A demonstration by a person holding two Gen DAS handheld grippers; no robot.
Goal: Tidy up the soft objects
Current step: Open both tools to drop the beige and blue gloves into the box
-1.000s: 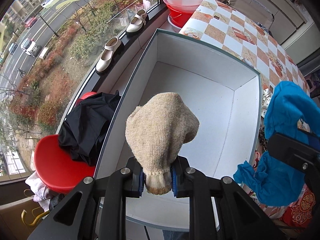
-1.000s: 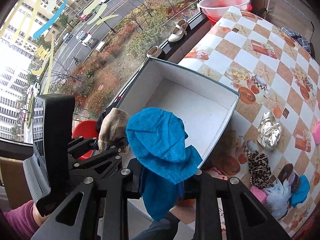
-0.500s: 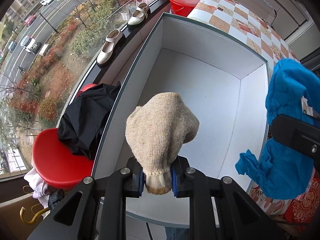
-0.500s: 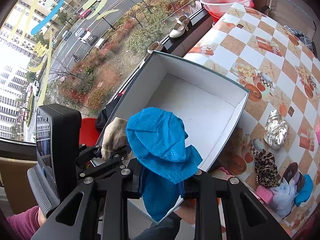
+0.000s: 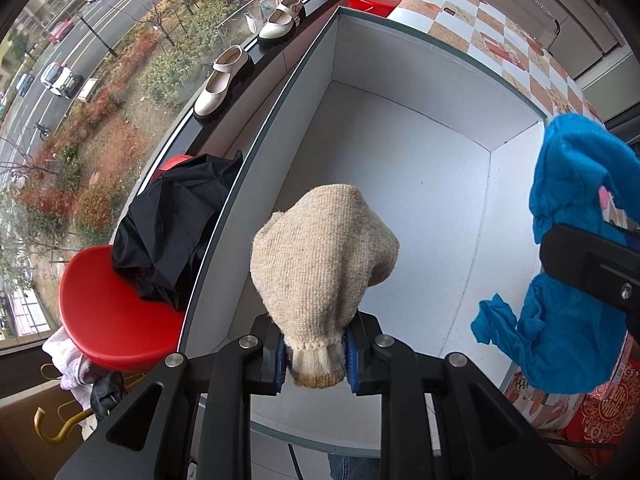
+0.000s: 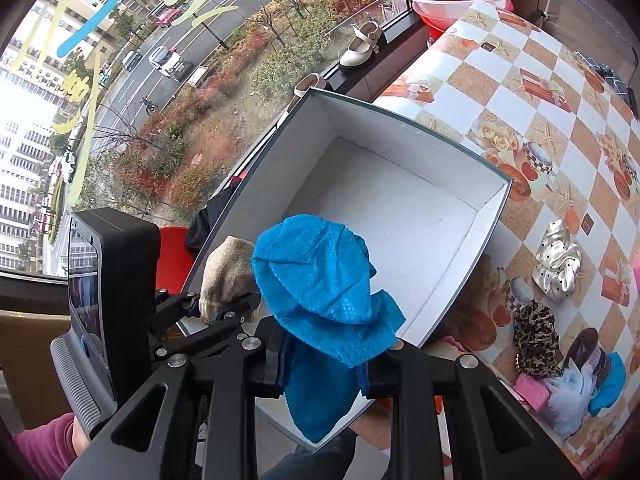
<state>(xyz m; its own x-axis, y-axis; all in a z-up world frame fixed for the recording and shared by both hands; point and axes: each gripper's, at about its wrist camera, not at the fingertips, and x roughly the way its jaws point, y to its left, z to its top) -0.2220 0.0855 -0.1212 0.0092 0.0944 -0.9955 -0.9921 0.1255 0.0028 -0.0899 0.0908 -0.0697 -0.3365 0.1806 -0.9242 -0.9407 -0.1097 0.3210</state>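
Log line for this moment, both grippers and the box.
left gripper: opening, beige knit glove still between pads | right gripper: shut on blue cloth | white box: empty

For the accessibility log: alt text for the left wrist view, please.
The left gripper, its jaws just opening, holds a beige knitted glove by the cuff above an empty white box; a blue cloth hangs at right.

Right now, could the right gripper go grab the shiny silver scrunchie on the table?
Probably not yet. The right gripper is shut on the blue cloth, so it has no free grip. The silver scrunchie lies in the open on the table beside the white box, with nothing covering it.
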